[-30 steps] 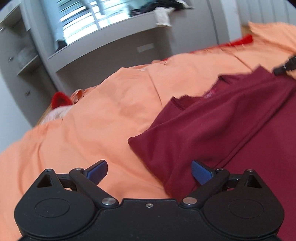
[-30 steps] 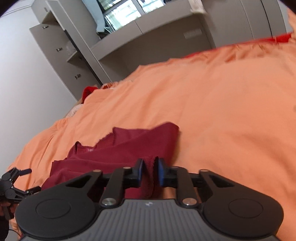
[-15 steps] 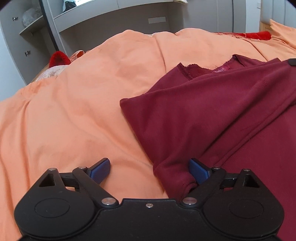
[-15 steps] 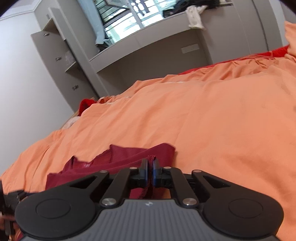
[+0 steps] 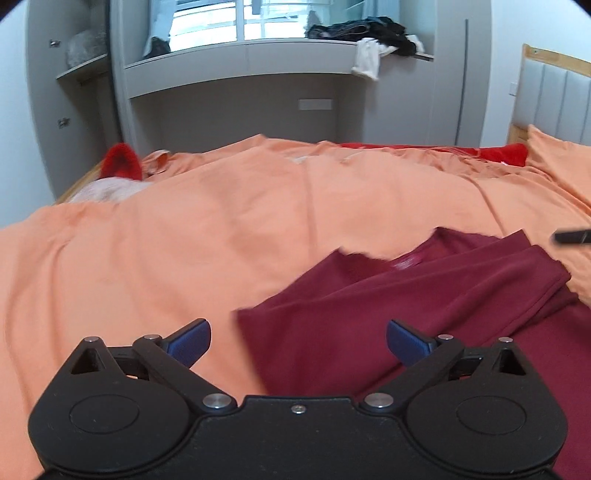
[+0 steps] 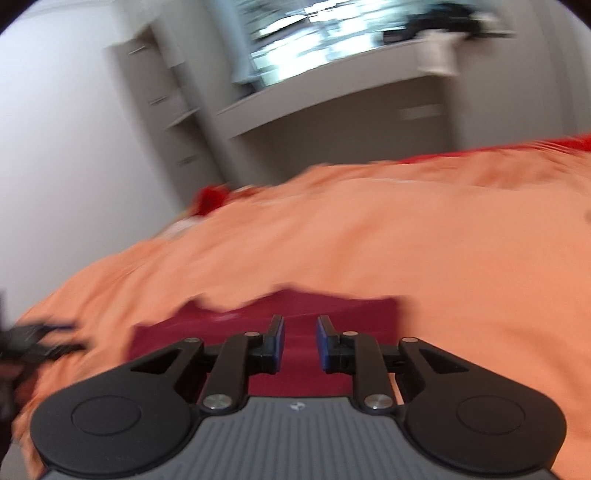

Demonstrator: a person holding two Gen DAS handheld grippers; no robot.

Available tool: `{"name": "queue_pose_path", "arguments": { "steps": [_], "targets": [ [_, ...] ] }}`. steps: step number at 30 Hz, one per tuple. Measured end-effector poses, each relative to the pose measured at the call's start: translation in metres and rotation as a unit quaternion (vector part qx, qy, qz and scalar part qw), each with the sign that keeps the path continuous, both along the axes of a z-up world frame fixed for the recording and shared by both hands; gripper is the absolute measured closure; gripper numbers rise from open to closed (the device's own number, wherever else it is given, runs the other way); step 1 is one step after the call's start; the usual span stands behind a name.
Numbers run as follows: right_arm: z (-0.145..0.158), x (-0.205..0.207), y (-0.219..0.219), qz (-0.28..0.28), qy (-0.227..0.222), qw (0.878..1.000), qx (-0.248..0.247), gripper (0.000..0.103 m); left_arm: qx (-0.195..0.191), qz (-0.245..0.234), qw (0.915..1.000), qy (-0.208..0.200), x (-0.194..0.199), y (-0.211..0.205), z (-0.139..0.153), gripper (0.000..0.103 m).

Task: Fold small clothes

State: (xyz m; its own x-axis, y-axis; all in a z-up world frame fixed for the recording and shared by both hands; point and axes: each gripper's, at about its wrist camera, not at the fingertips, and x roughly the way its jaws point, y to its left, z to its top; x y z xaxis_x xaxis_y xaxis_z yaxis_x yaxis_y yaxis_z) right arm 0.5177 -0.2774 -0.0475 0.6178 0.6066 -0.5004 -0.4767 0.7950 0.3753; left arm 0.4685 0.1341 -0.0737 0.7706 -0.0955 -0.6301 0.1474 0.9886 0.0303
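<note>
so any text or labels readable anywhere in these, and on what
No text can be read.
Neck tag inside the maroon garment: pale marks, too blurred to read.
Small emblem on the right tool body: a logo, no letters.
Plate on the desk panel: blank.

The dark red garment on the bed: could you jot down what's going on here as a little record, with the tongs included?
garment: dark red garment, lying partly folded on the bedspread
surface: orange bedspread over a bed
left tongs: left tongs, jaws wide and opening, nothing gripped, garment's edge lying below
right tongs: right tongs, jaws opening, pads clear of the cloth beneath
background: grey shelf under a window, dark clothes pile on it
image quality: right wrist view blurred
</note>
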Motion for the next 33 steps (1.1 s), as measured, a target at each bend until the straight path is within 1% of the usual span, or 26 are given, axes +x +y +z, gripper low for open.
{"name": "queue_pose_path", "arguments": {
  "steps": [3, 4, 5, 7, 8, 9, 10, 11, 12, 13, 15, 16, 17, 19, 21, 22, 24, 26, 29, 31, 33],
  "targets": [
    [-0.008, 0.008, 0.069, 0.069, 0.043, 0.996, -0.034, 0.081, 0.023, 0.007, 0.9997, 0.001, 0.008, -0.029, -0.011, 0.002],
    [-0.015, 0.011, 0.088, 0.082, 0.045, 0.994, -0.054, 0.081, 0.033, 0.012, 0.9994, 0.001, 0.009, -0.036, -0.017, 0.002],
    [-0.022, 0.016, 0.104, 0.090, 0.049, 0.992, -0.074, 0.081, 0.037, 0.016, 0.9992, 0.004, 0.008, -0.042, -0.022, 0.002],
    [-0.034, 0.031, 0.118, 0.075, 0.062, 0.991, -0.094, 0.081, 0.042, 0.011, 0.9989, 0.019, 0.009, -0.049, -0.036, 0.002],
    [-0.039, 0.038, 0.118, 0.058, 0.069, 0.991, -0.103, 0.084, 0.054, 0.008, 0.9982, 0.027, 0.011, -0.051, -0.043, 0.002],
    [-0.044, 0.047, 0.112, 0.033, 0.077, 0.990, -0.109, 0.086, 0.074, 0.008, 0.9966, 0.035, 0.013, -0.054, -0.051, 0.004],
    [-0.049, 0.054, 0.102, 0.012, 0.089, 0.990, -0.106, 0.099, 0.094, 0.010, 0.9947, 0.039, 0.014, -0.056, -0.058, 0.004],
    [-0.053, 0.058, 0.092, -0.003, 0.099, 0.990, -0.100, 0.103, 0.106, 0.011, 0.9933, 0.043, 0.014, -0.055, -0.064, 0.004],
    [-0.057, 0.057, 0.079, -0.019, 0.102, 0.990, -0.099, 0.103, 0.107, 0.009, 0.9930, 0.048, 0.015, -0.053, -0.068, 0.004],
    [-0.056, 0.055, 0.069, -0.038, 0.098, 0.988, -0.110, 0.103, 0.100, 0.010, 0.9936, 0.052, 0.013, -0.047, -0.069, 0.004],
    [-0.050, 0.045, 0.054, -0.055, 0.094, 0.987, -0.116, 0.103, 0.083, 0.015, 0.9953, 0.048, 0.012, -0.038, -0.062, 0.004],
    [-0.043, 0.038, 0.050, -0.053, 0.087, 0.988, -0.112, 0.098, 0.080, 0.016, 0.9960, 0.038, 0.011, -0.037, -0.056, 0.004],
    [-0.034, 0.030, 0.050, -0.041, 0.074, 0.991, -0.105, 0.096, 0.074, 0.018, 0.9968, 0.025, 0.011, -0.034, -0.049, 0.004],
    [-0.017, 0.018, 0.056, -0.017, 0.054, 0.994, -0.094, 0.096, 0.053, 0.022, 0.9983, 0.005, 0.014, -0.030, -0.036, 0.003],
    [-0.003, 0.015, 0.069, 0.005, 0.039, 0.996, -0.083, 0.089, 0.035, 0.023, 0.9991, -0.006, 0.019, -0.029, -0.028, 0.002],
    [0.001, 0.018, 0.075, 0.014, 0.041, 0.996, -0.074, 0.084, 0.032, 0.024, 0.9992, -0.007, 0.025, -0.030, -0.027, 0.002],
    [0.006, 0.037, 0.091, 0.025, 0.058, 0.996, -0.056, 0.080, 0.026, 0.022, 0.9994, -0.003, 0.039, -0.036, -0.026, 0.002],
    [-0.001, 0.056, 0.106, 0.025, 0.074, 0.994, -0.073, 0.078, 0.028, 0.011, 0.9995, 0.011, 0.052, -0.045, -0.031, 0.003],
    [-0.021, 0.066, 0.129, 0.039, 0.093, 0.988, -0.113, 0.077, 0.044, 0.001, 0.9986, 0.030, 0.061, -0.054, -0.042, 0.006],
    [-0.033, 0.059, 0.132, 0.054, 0.105, 0.985, -0.126, 0.077, 0.040, -0.016, 0.9984, 0.036, 0.056, -0.056, -0.049, 0.006],
    [-0.040, 0.043, 0.128, 0.067, 0.106, 0.983, -0.137, 0.077, 0.049, -0.038, 0.9972, 0.042, 0.045, -0.060, -0.056, 0.006]
  ]
}}
